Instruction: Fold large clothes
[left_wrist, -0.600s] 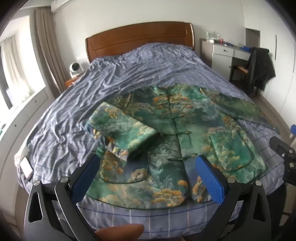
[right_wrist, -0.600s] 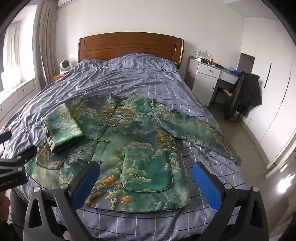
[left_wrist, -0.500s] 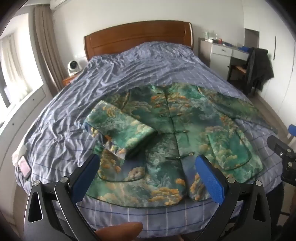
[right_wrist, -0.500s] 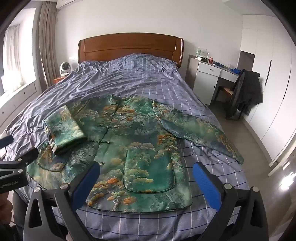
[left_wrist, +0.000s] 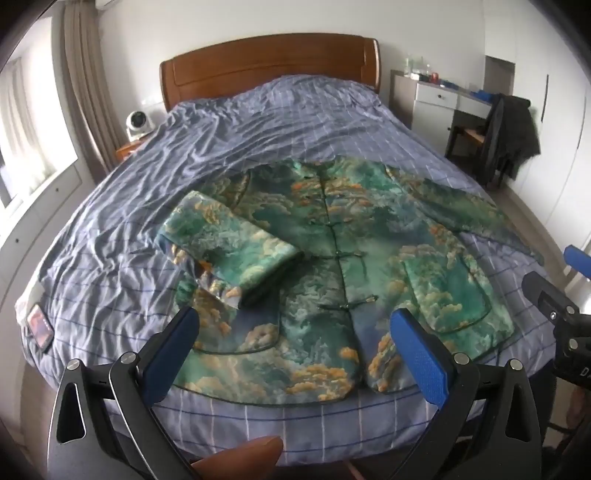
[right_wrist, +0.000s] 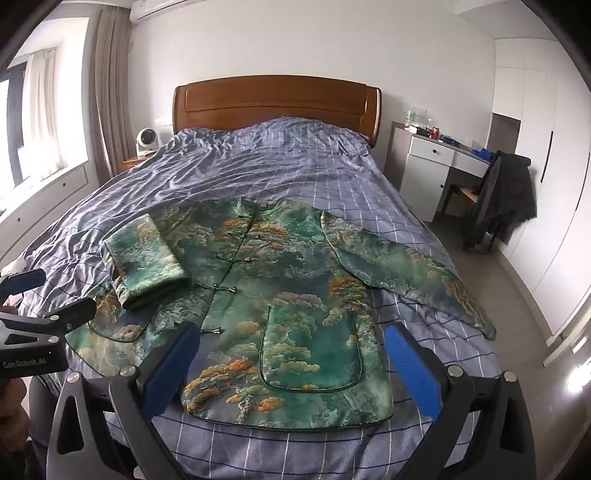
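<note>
A home bedroom, seemingly: bed (right_wrist: 295, 173), headboard (right_wrist: 277, 103), wardrobe (right_wrist: 532, 155).

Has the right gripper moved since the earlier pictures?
Yes. The right gripper has drawn back and tilted up: in its own view the headboard now sits lower, with more wall above it.

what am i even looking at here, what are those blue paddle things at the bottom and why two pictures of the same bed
No robot here: a person holds a two-finger gripper in each hand, and each has a wide-angle camera looking along its fingers. That gives two views of one bed.

The blue paddles are the fingers. One picture comes from the left gripper, the other from the right gripper. Both stand wide open above the near edge of the bed and hold nothing.

On the checked bedcover lies a green patterned jacket, front up. One sleeve is already folded in across the body; the other sleeve lies stretched out. A phone lies at the bed's edge.
</note>
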